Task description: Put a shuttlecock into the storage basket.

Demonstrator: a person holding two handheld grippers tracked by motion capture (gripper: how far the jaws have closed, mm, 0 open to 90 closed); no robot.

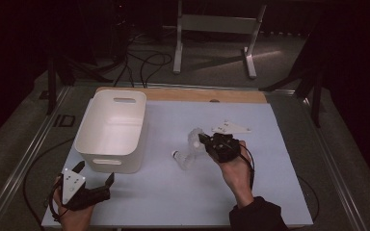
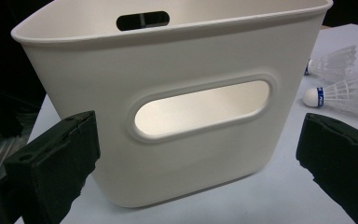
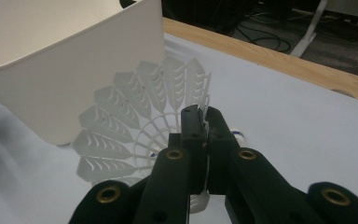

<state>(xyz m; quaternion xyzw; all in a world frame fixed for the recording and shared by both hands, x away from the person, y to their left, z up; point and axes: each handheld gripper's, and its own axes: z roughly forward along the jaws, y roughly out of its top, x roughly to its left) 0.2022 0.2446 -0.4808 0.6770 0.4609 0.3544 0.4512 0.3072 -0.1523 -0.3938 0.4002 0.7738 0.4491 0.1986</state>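
A white plastic shuttlecock [image 3: 140, 121] with a lattice skirt is pinched by its skirt's rim, which stands fanned open just beside the white bin [image 1: 110, 130]. A second shuttlecock [image 1: 184, 159], white-corked with a blue band, lies on its side on the table, touching the first.

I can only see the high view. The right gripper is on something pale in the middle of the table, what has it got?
Observer: The right gripper is shut on the skirt rim of a white plastic shuttlecock, as the right gripper view shows.
Operator: Is there more than one of them?
Observer: The left gripper view shows two shuttlecocks with blue-banded corks: second shuttlecock and third shuttlecock, lying beside the bin.
Operator: And the left gripper?
Observer: The left gripper is open, its jaws apart on either side of the handle slot in the white bin, holding nothing.
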